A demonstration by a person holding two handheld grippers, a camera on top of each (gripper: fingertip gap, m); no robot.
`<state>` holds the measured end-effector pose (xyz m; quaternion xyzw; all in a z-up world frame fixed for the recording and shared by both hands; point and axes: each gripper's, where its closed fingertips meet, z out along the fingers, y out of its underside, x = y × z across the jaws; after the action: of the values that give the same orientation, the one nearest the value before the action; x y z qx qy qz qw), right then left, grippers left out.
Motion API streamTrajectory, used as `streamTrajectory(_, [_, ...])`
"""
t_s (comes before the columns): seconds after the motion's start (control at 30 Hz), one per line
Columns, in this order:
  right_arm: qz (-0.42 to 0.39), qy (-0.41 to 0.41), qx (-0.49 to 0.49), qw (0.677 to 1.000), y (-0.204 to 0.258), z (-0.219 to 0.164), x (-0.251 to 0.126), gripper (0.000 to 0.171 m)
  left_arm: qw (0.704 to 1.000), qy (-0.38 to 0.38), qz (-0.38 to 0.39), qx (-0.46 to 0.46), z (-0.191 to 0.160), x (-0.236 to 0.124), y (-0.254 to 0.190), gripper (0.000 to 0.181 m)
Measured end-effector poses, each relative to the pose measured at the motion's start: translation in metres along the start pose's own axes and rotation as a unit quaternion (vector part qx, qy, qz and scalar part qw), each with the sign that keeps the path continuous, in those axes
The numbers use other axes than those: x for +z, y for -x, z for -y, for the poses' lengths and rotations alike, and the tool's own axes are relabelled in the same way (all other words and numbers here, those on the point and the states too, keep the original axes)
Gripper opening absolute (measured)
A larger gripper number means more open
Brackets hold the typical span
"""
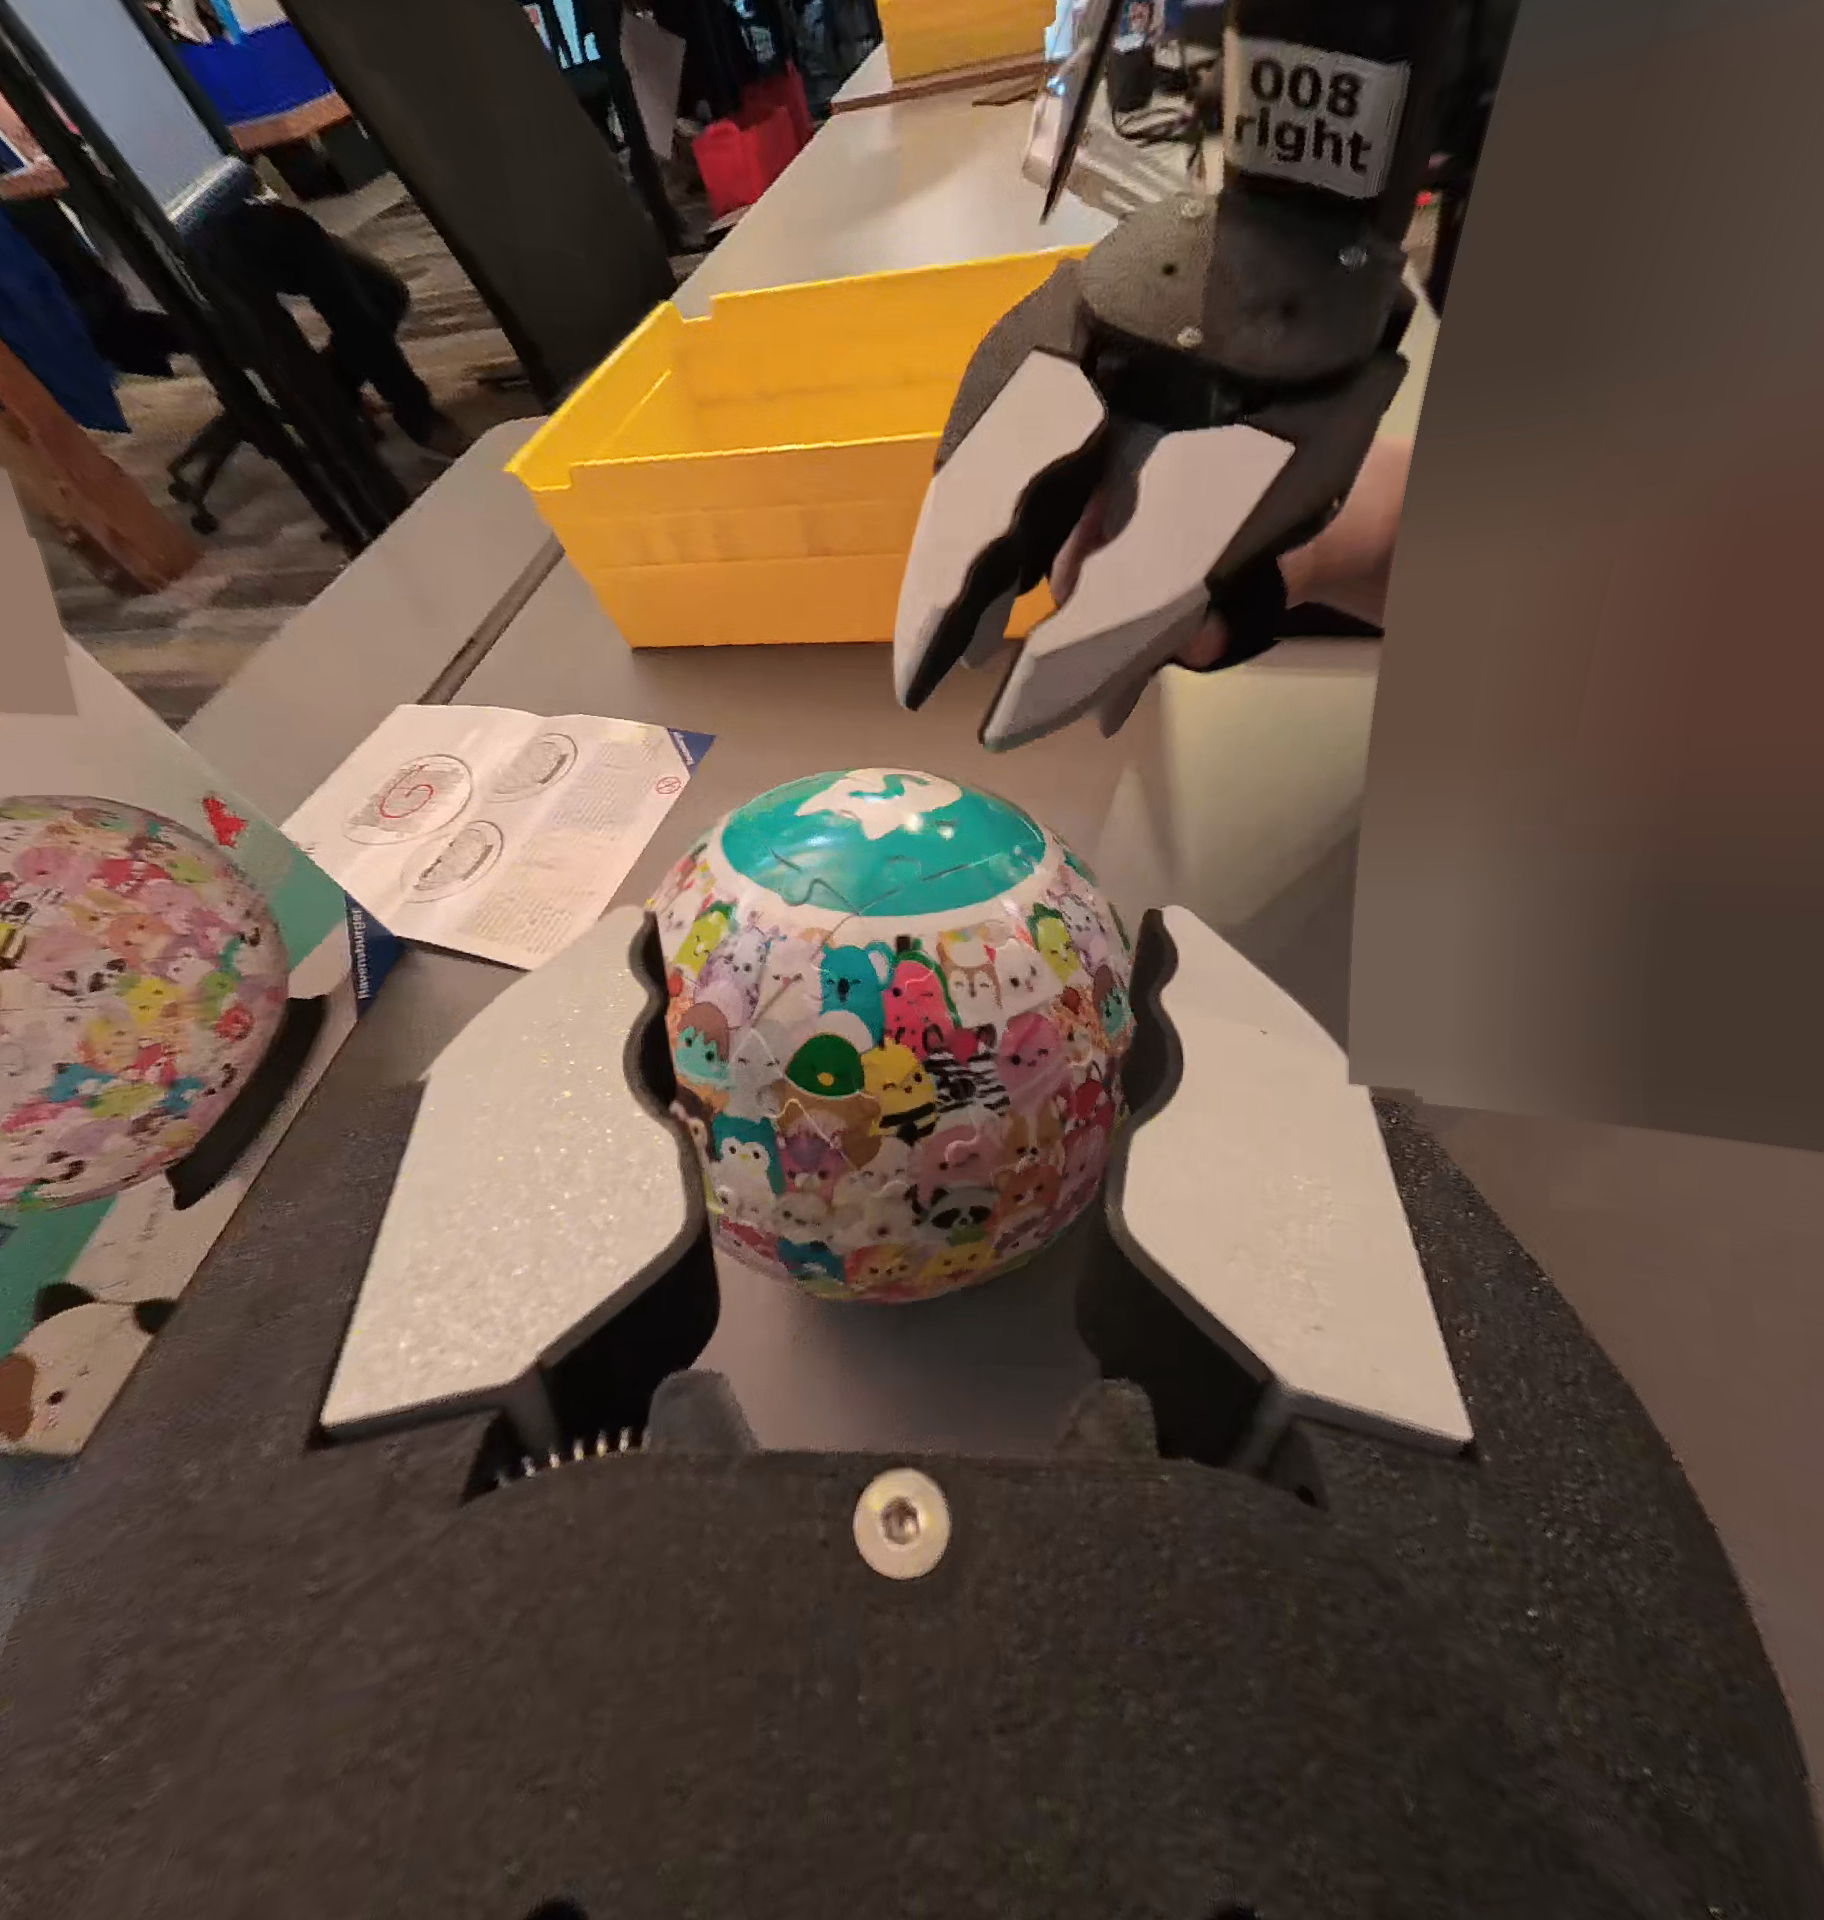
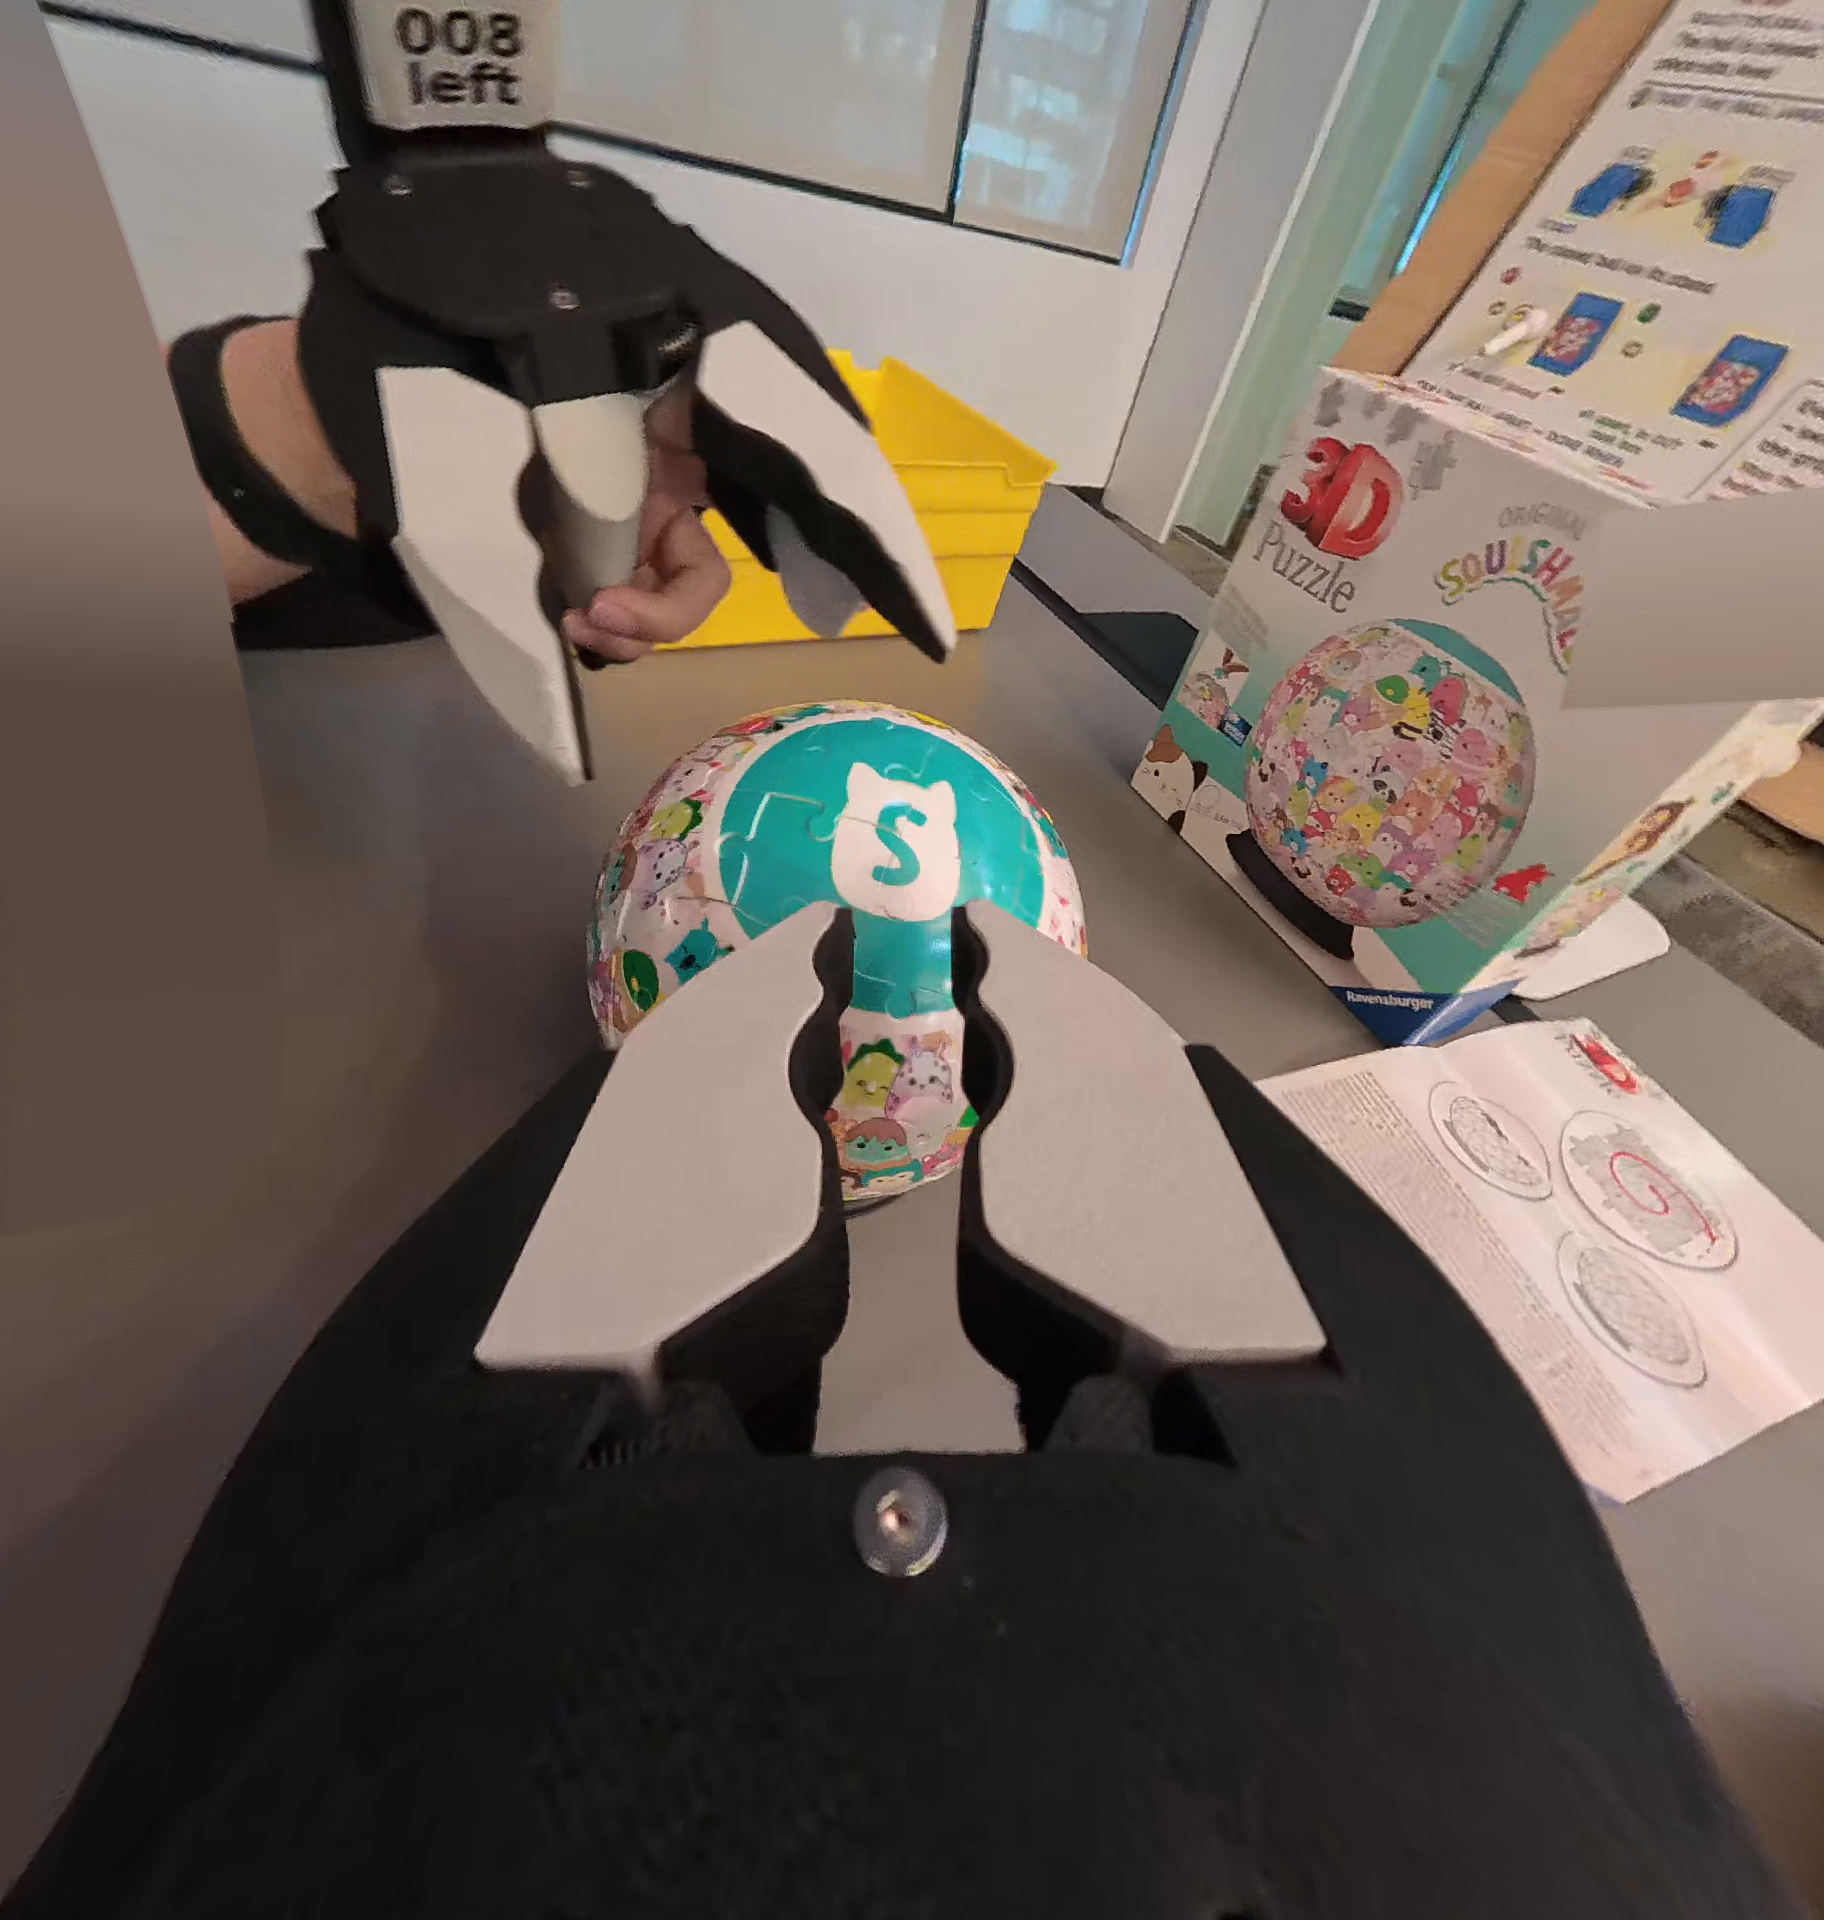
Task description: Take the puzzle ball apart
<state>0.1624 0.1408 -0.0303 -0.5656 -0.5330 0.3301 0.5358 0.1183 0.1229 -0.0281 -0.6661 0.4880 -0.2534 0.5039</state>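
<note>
The puzzle ball [image 1: 887,1049] is a whole sphere printed with many small cartoon animals, with a teal cap on top. It rests on the grey table [image 1: 596,675]. My left gripper [image 1: 897,914] is wide open, and the ball shows between its fingers. In the right wrist view the left gripper [image 2: 757,707] hangs just above and behind the ball [image 2: 679,883], not touching it. My right gripper [image 2: 900,912] is empty, its jaws a narrow gap apart, pointing at the teal cap. In the left wrist view it [image 1: 955,717] hovers just above the ball's far side.
A yellow bin [image 1: 762,468] stands behind the ball. The puzzle's box [image 2: 1386,810] stands to one side, with an unfolded instruction leaflet [image 2: 1573,1226] flat beside it. A printed board [image 2: 1666,260] leans behind the box. The table edge [image 1: 368,644] drops off to the left. Some 6 centimetres of space lies between my two pairs of fingers.
</note>
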Motion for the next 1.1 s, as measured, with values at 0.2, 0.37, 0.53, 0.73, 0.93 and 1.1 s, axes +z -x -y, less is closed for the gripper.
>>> streamTrajectory(0.2, [-0.001, -0.015, -0.096, 0.995, 0.007, 0.021, 0.004, 0.023, 0.999, -0.012, -0.049, -0.002, 0.004, 0.009, -0.004, 0.081])
streamTrajectory(0.37, [-0.014, 0.016, -0.159, 0.987, 0.010, 0.018, 0.012, 0.014, 0.998, -0.019, -0.054, 0.010, 0.002, 0.012, -0.010, 0.074])
streamTrajectory(0.53, [0.015, 0.051, -0.096, 0.994, 0.005, 0.017, 0.020, 0.001, 0.999, -0.018, -0.045, 0.003, -0.001, 0.012, -0.003, 0.078])
streamTrajectory(0.73, [0.068, 0.166, -0.069, 0.981, 0.002, 0.016, 0.031, 0.001, 0.999, -0.020, -0.041, 0.020, -0.003, 0.016, -0.004, 0.081])
streamTrajectory(0.93, [0.141, 0.189, -0.086, 0.968, 0.001, 0.024, 0.034, 0.001, 0.998, -0.034, -0.044, 0.006, -0.002, 0.015, -0.004, 0.081])
streamTrajectory(1.1, [0.152, 0.179, -0.089, 0.968, -0.001, 0.027, 0.040, 0.001, 0.998, -0.045, -0.049, 0.001, -0.002, 0.014, -0.004, 0.077])
